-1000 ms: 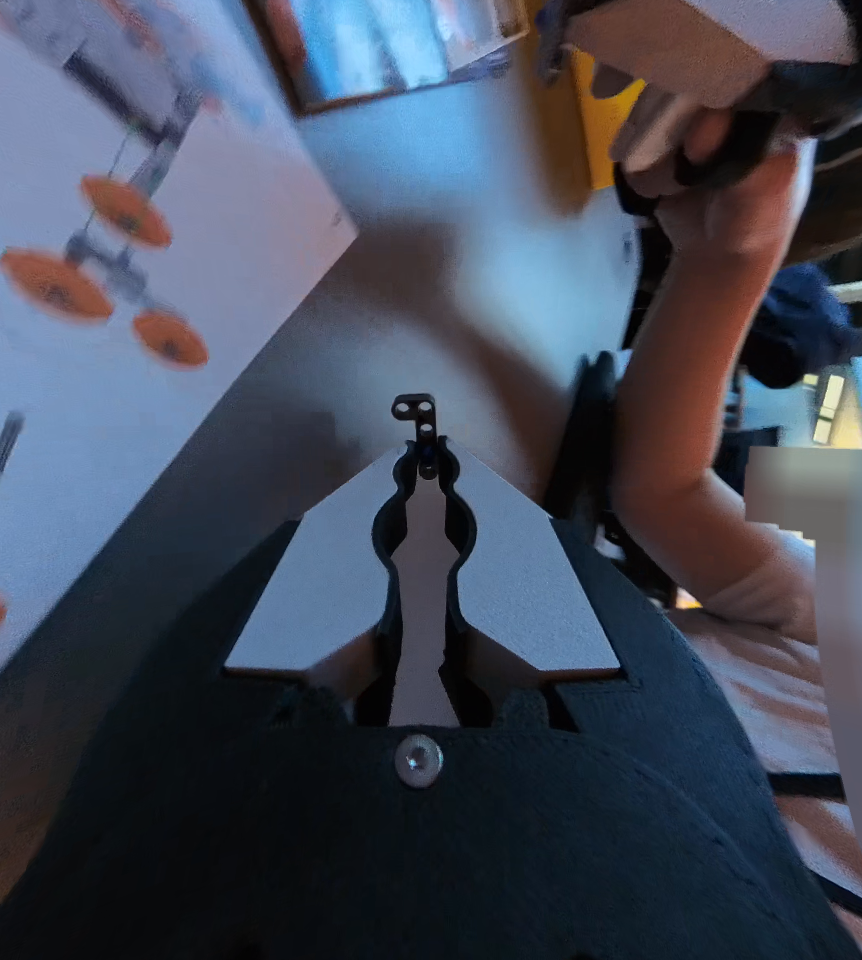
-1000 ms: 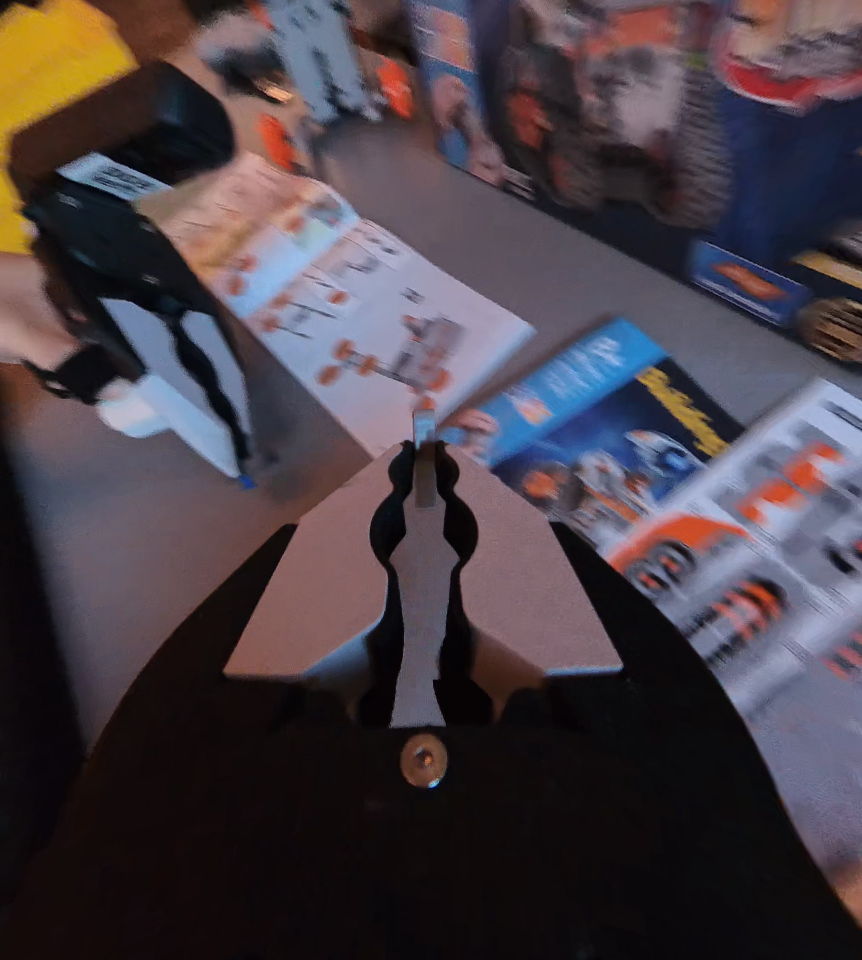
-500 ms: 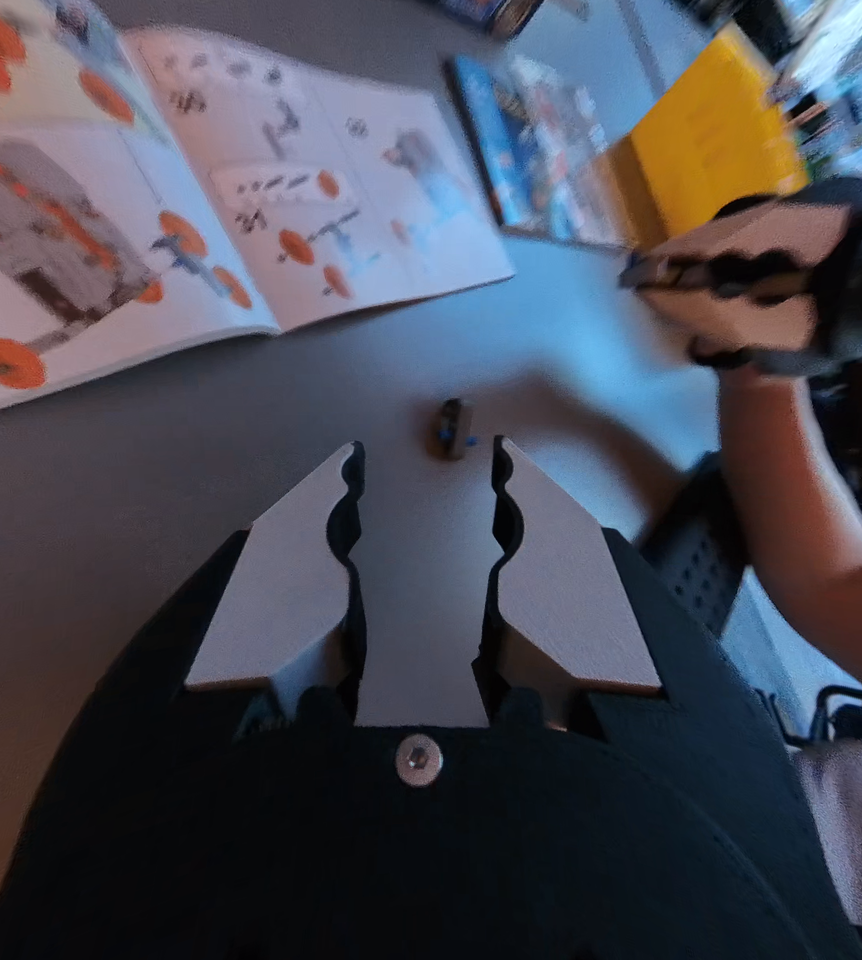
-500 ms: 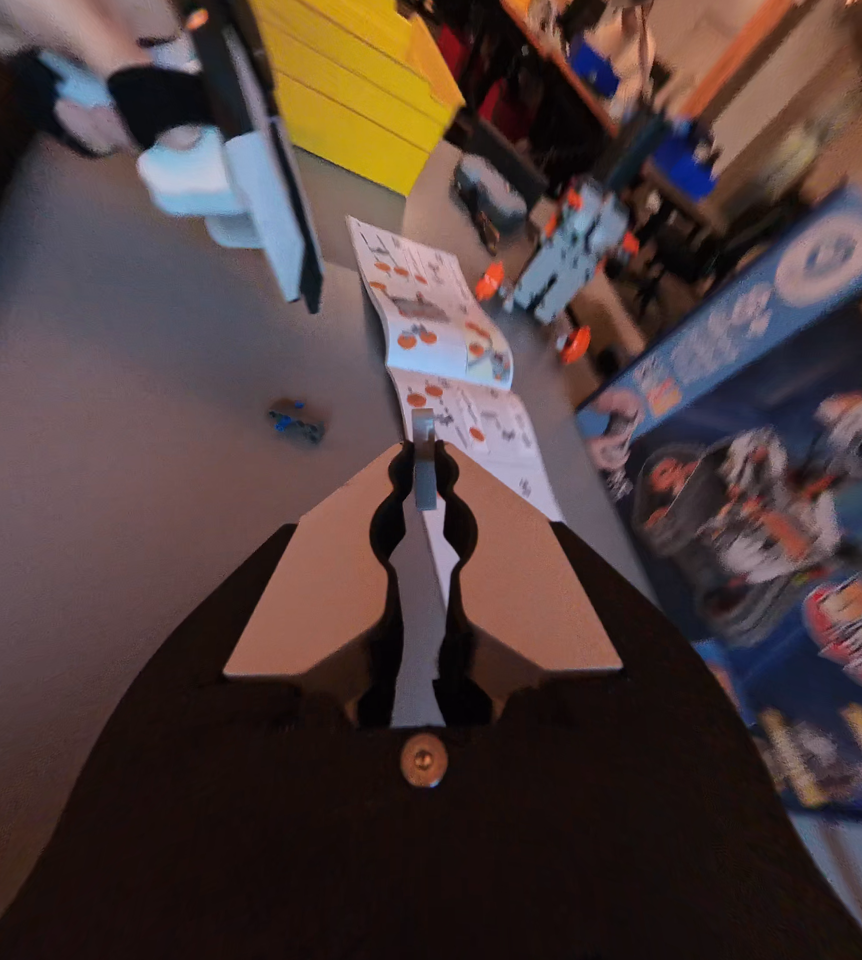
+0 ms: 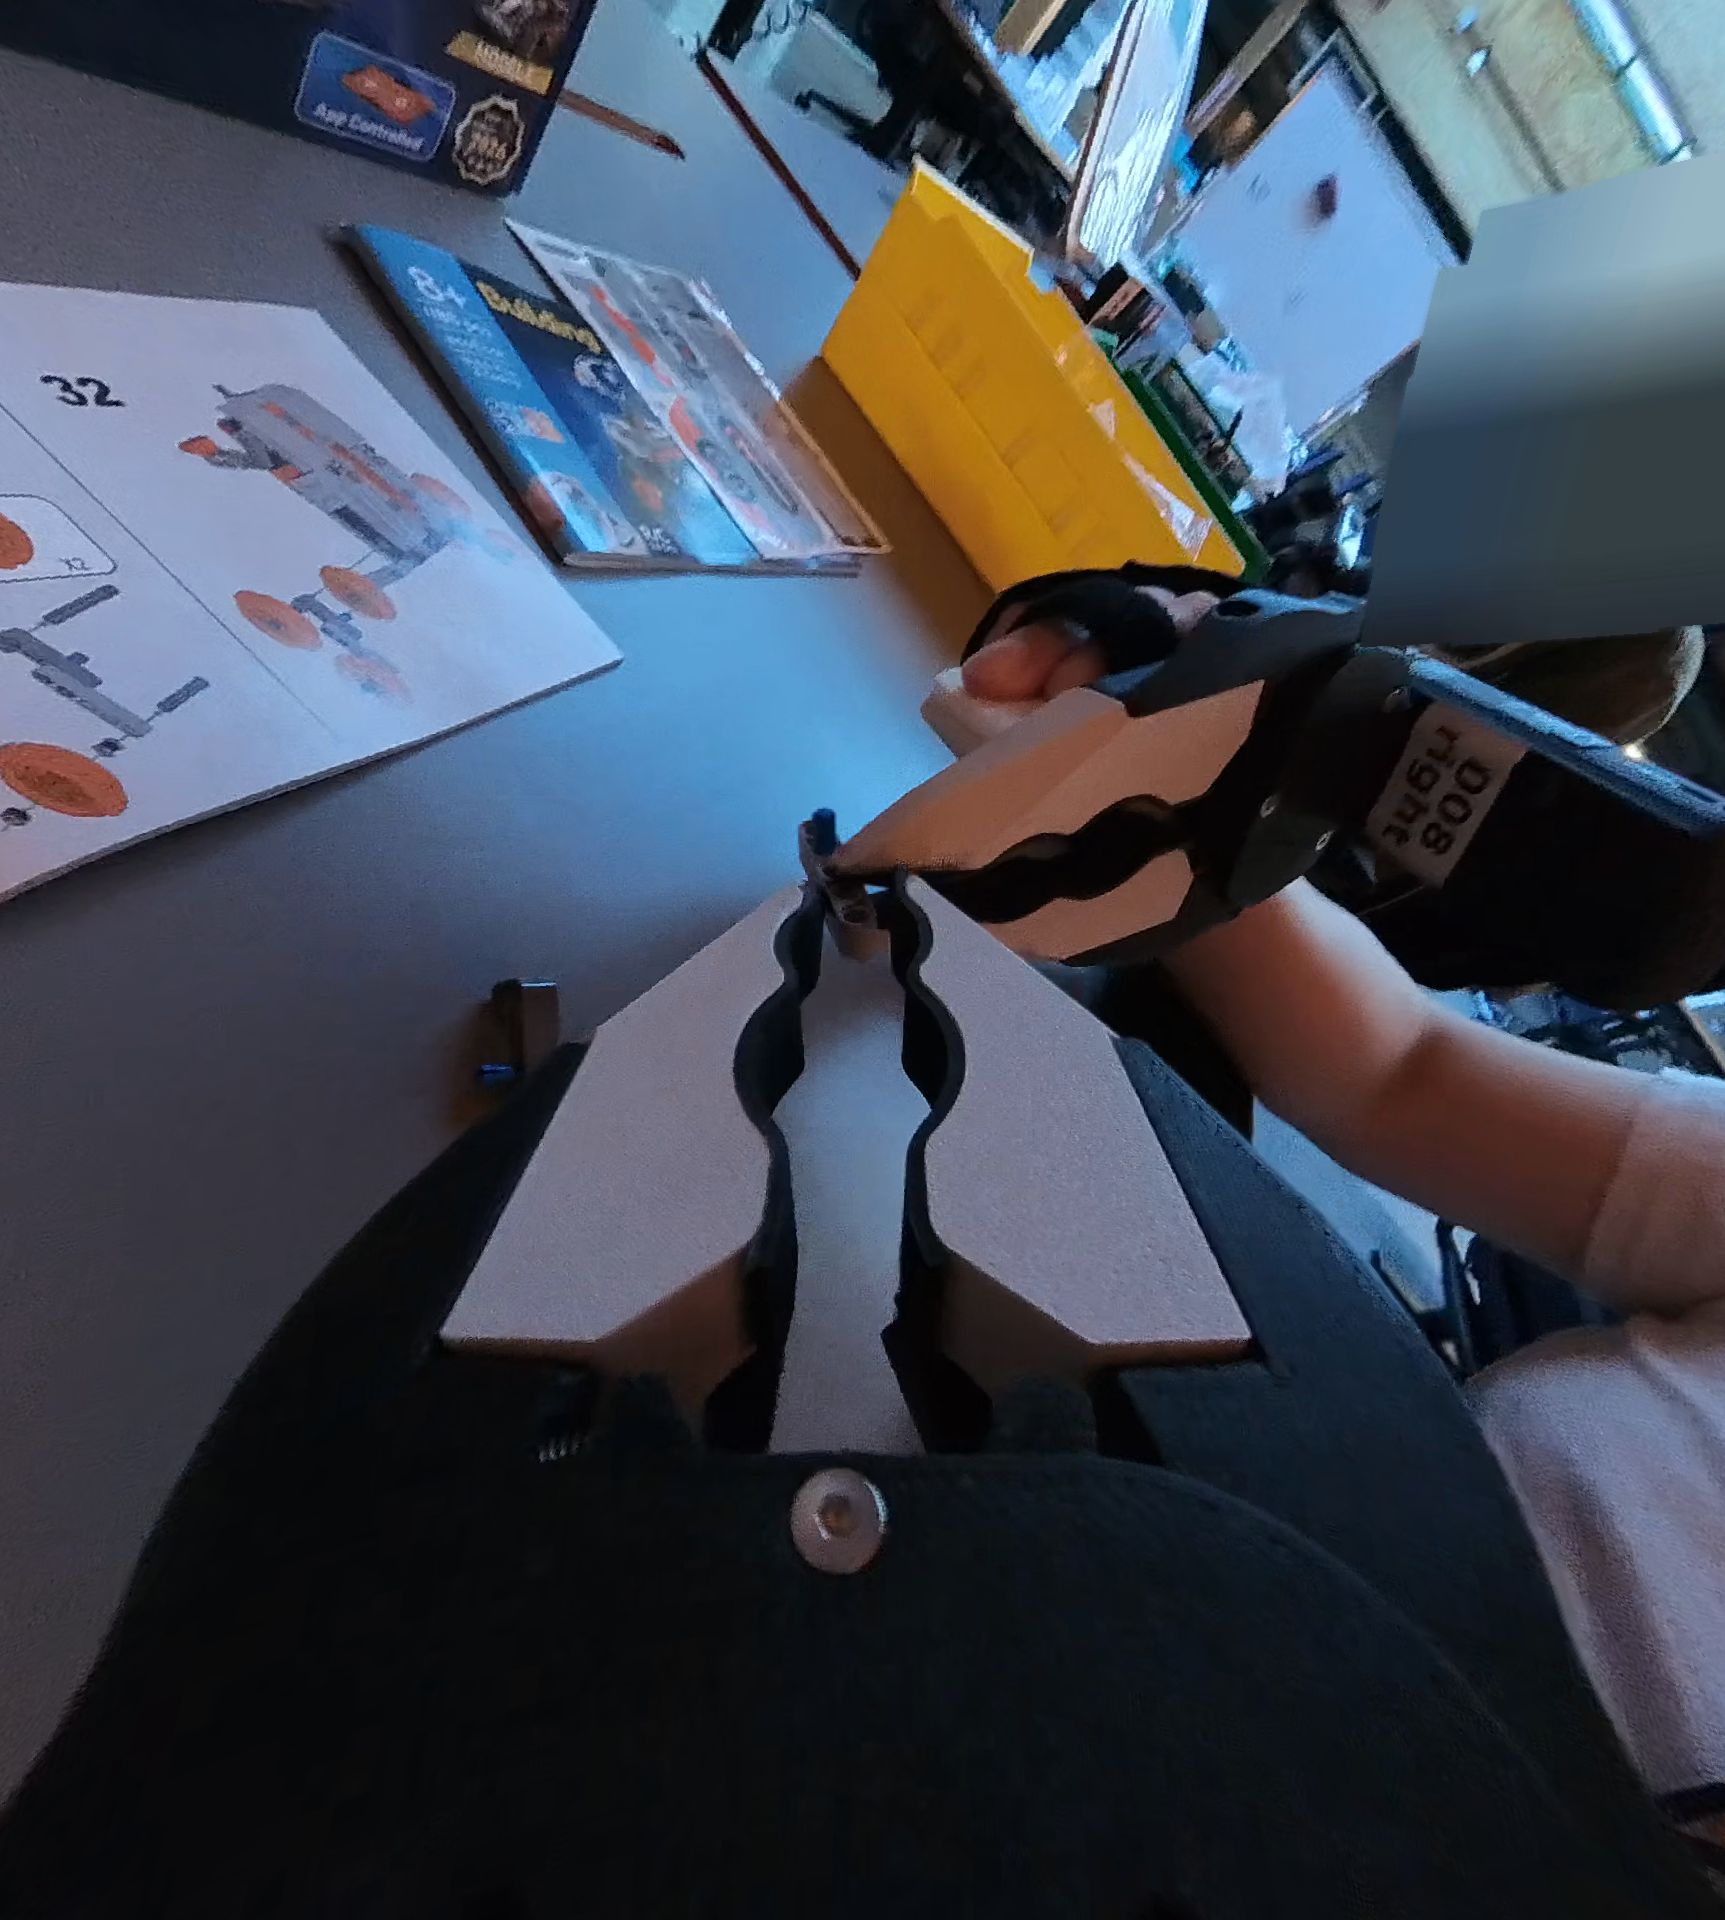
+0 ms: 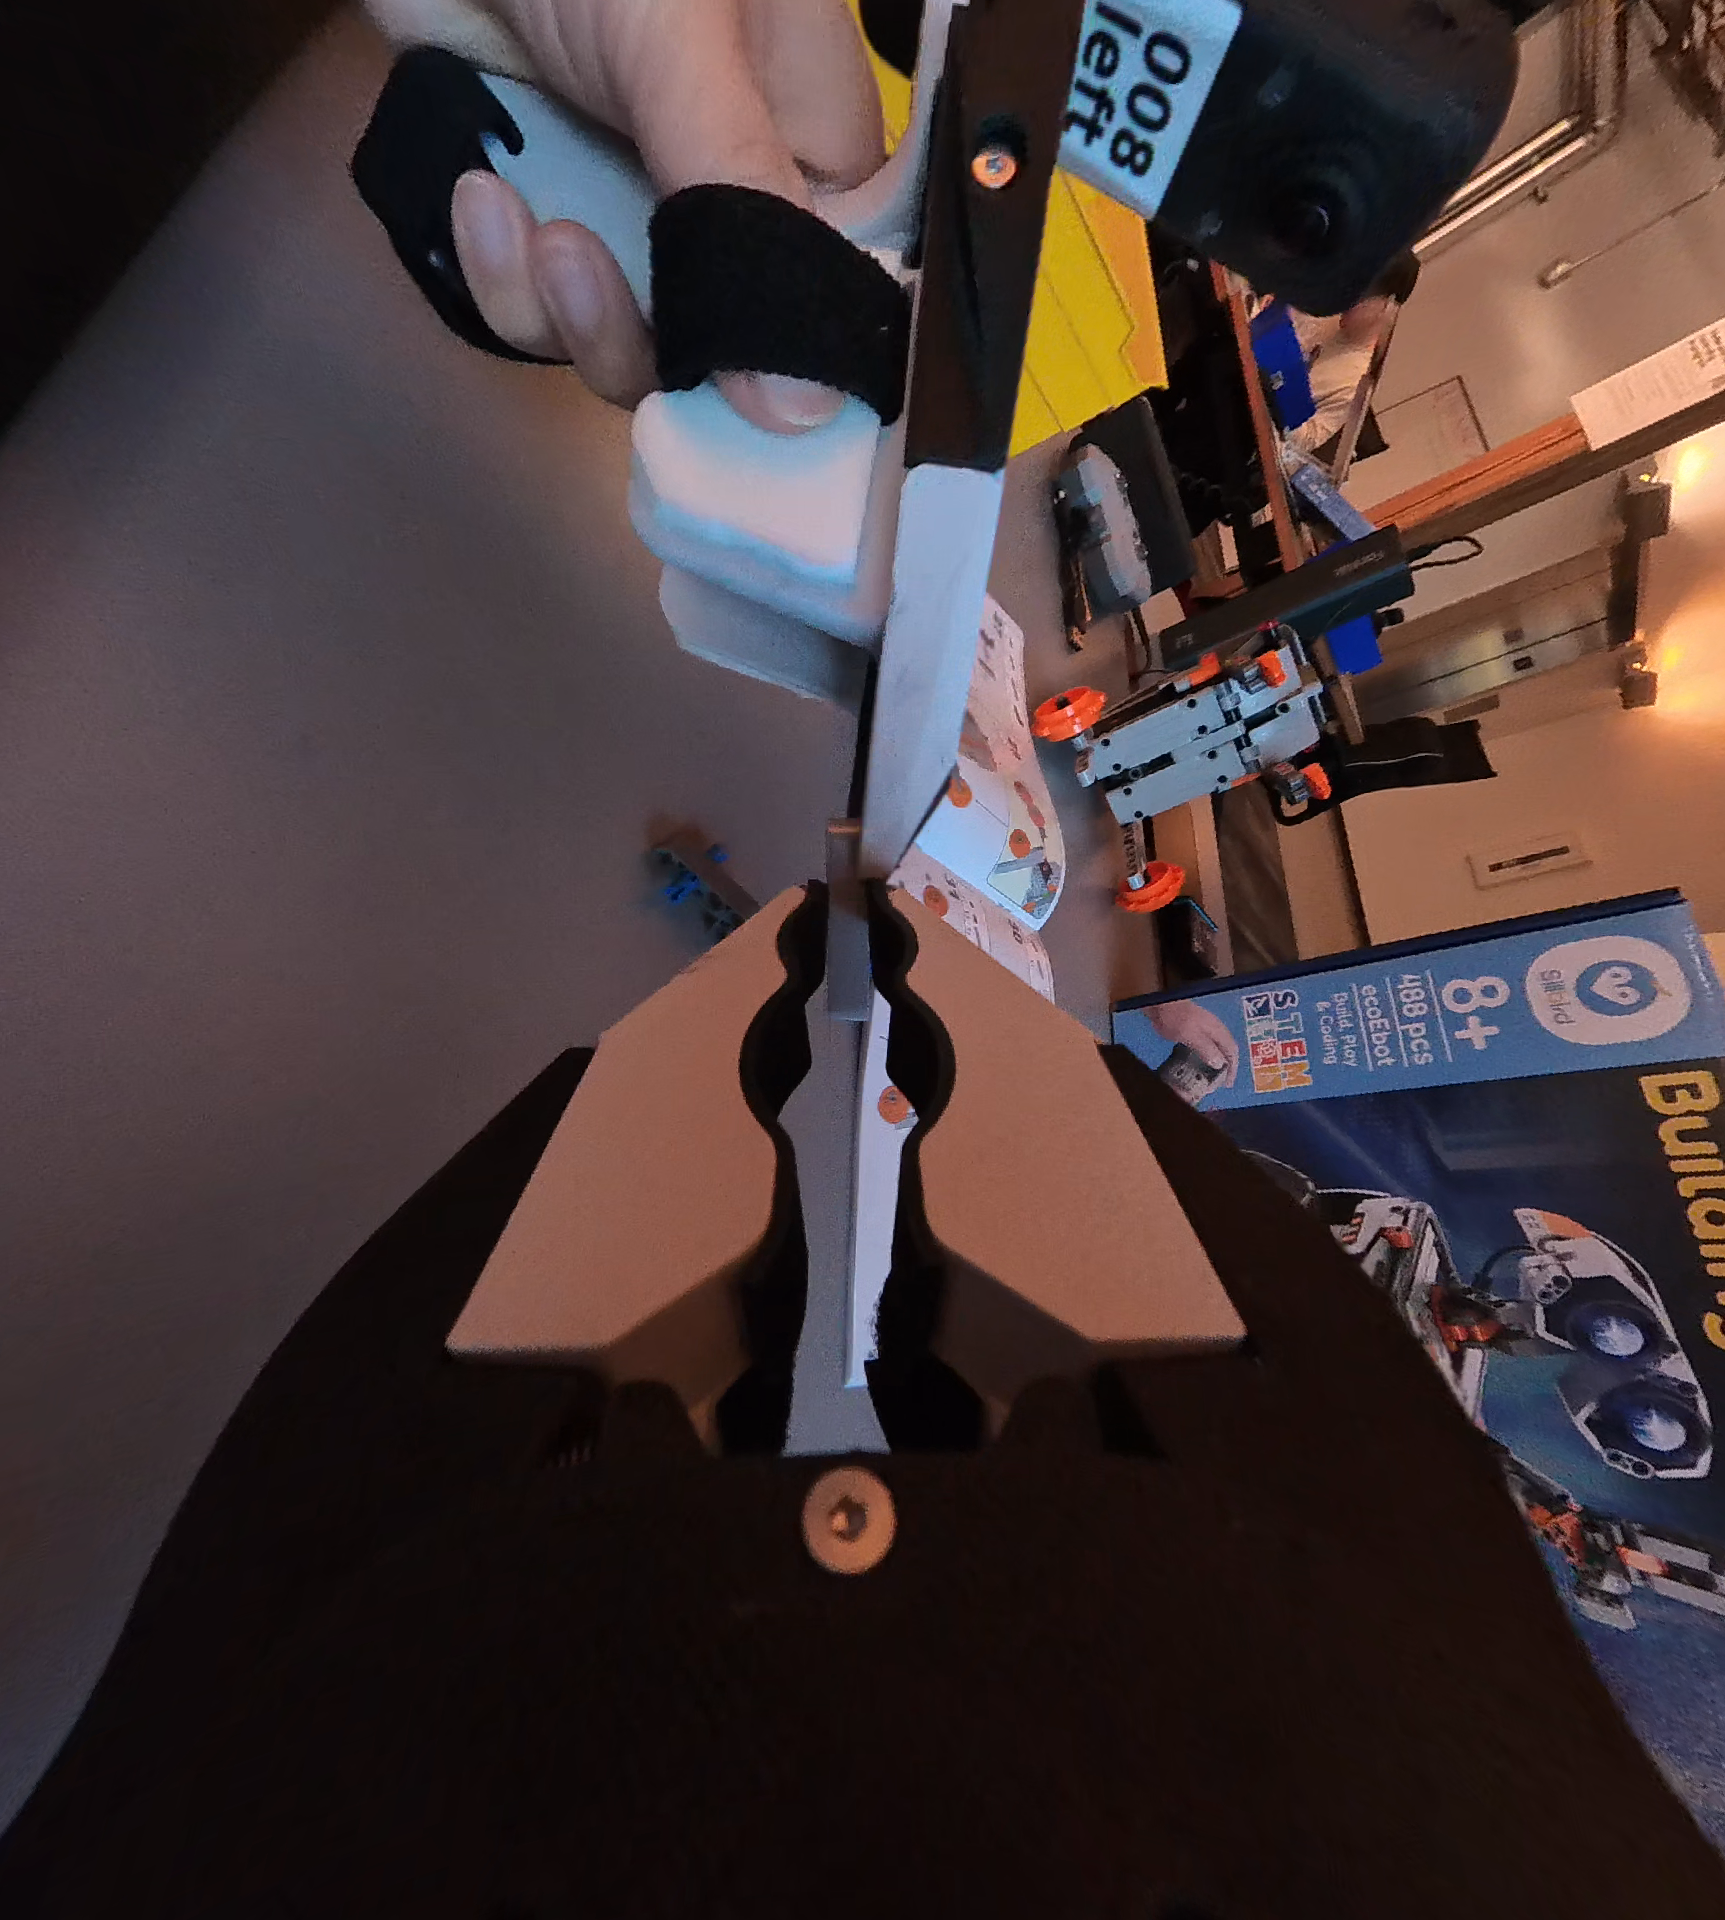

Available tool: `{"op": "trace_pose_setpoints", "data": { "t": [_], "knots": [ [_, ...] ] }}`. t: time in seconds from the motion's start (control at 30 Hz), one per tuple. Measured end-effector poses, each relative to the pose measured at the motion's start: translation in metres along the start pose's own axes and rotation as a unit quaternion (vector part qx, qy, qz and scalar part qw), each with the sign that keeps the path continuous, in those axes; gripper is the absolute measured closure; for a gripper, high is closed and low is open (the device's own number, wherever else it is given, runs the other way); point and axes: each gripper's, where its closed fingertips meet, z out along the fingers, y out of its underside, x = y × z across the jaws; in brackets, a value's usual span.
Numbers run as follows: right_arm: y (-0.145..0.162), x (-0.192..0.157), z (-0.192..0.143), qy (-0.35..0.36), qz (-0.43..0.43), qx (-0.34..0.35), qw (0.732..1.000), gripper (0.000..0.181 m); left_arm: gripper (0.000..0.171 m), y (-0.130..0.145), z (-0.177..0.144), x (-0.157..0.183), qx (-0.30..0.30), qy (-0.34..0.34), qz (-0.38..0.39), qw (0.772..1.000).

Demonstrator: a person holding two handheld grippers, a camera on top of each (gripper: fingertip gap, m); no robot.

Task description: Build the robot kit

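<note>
Grey and short, the beam (image 6: pixel 845 966) is pinched between the tips of the right gripper (image 6: pixel 845 904), whose fingers are clamped on it; its far end sticks out past them. The beam is held in the air above the table (image 5: pixel 214 1143), over the near edge.

The left gripper (image 5: pixel 850 902) meets it end on. In the right wrist view it comes down from the top, seen edge-on, with its tips at the beam's free end. In the left wrist view its fingers stand a narrow gap apart with the beam's end, showing small holes, between their tips; I cannot tell whether they press on it. A blue pin shows at the top of the beam there. The two tongs meet roughly at a right angle.

A hand (image 6: pixel 692 135) with black straps over the fingers grips the left tool; another hand (image 5: pixel 1034 655) grips the right one.

A loose piece (image 5: pixel 522 1023), dark with a blue pin, lies on the table just left of the left gripper, apart from it. Beyond it an open manual (image 5: pixel 214 582) lies flat, with a closed booklet (image 5: pixel 577 416) near its far corner. A yellow bin (image 5: pixel 1003 416) stands at the table's edge behind the booklet. A blue box (image 6: pixel 1460 1143) and a grey model (image 6: pixel 1190 738) with orange wheels are at the far side.
</note>
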Motion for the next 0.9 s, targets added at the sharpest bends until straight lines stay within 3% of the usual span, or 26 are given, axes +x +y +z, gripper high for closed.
{"op": "trace_pose_setpoints", "data": {
  "t": [0.13, 0.23, 0.37, 0.43, 0.47, 0.57, 0.63, 0.7, 0.77, 0.9],
  "knots": [
    [0.002, 0.006, -0.002, 0.016, -0.006, -0.009, 1.0, 0.175, 0.163, 0.008, 0.002, -0.005, -0.034, -0.024, 0.025, 0.999],
    [-0.002, 0.016, -0.008, 0.043, -0.007, 0.005, 0.999, 0.174, 0.168, 0.0, 0.002, 0.002, -0.008, -0.016, 0.049, 0.999],
    [-0.01, 0.058, -0.031, 0.12, 0.109, 0.08, 0.983, 0.141, 0.17, -0.021, -0.014, 0.007, 0.069, -0.028, 0.088, 0.993],
    [-0.018, 0.073, -0.047, 0.113, 0.221, 0.159, 0.956, 0.143, 0.17, -0.03, -0.023, 0.011, 0.109, -0.034, 0.106, 0.988],
    [-0.022, 0.078, -0.051, 0.087, 0.3, 0.204, 0.928, 0.143, 0.17, -0.033, -0.026, 0.014, 0.128, -0.032, 0.11, 0.985],
    [-0.025, 0.083, -0.042, -0.019, 0.528, 0.279, 0.802, 0.139, 0.169, -0.047, -0.037, 0.037, 0.209, 0.014, 0.118, 0.971],
    [-0.038, 0.08, -0.038, -0.071, 0.571, 0.313, 0.756, 0.143, 0.17, -0.049, -0.038, 0.048, 0.233, 0.036, 0.116, 0.965],
    [-0.049, 0.087, -0.043, -0.063, 0.578, 0.356, 0.731, 0.151, 0.17, -0.05, -0.036, 0.054, 0.249, 0.045, 0.118, 0.96],
    [-0.053, 0.09, -0.049, -0.059, 0.579, 0.377, 0.72, 0.176, 0.17, -0.049, -0.034, 0.06, 0.253, 0.061, 0.121, 0.958],
    [-0.05, 0.087, -0.053, -0.092, 0.579, 0.37, 0.72, 0.176, 0.169, -0.049, -0.032, 0.067, 0.257, 0.086, 0.116, 0.955]
  ]
}}
